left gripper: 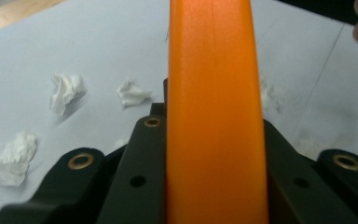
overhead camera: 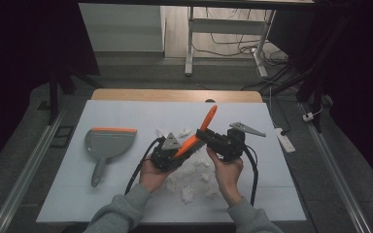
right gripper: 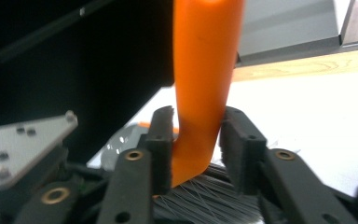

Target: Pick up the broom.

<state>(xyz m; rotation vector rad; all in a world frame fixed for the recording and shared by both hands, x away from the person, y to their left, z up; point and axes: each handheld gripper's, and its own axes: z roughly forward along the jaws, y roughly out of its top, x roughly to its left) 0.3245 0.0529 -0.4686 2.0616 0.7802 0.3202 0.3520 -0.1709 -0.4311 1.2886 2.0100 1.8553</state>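
An orange brush [overhead camera: 207,119] is held over the middle of the white table [overhead camera: 252,194], its handle slanting up and away. My left gripper [overhead camera: 183,146] is shut on the lower part of the brush; in the left gripper view the orange handle [left gripper: 212,70] fills the space between its black jaws [left gripper: 214,116]. My right gripper [overhead camera: 203,135] comes in from the right. In the right gripper view the handle [right gripper: 205,56] stands between its jaws [right gripper: 198,116], which sit loosely beside it, with grey bristles [right gripper: 209,200] below.
A grey dustpan [overhead camera: 108,141] with an orange lip lies at the left of the table. Several crumpled white paper scraps [overhead camera: 188,194] [left gripper: 66,91] lie under and in front of the hands. A power strip [overhead camera: 286,141] lies beyond the right edge.
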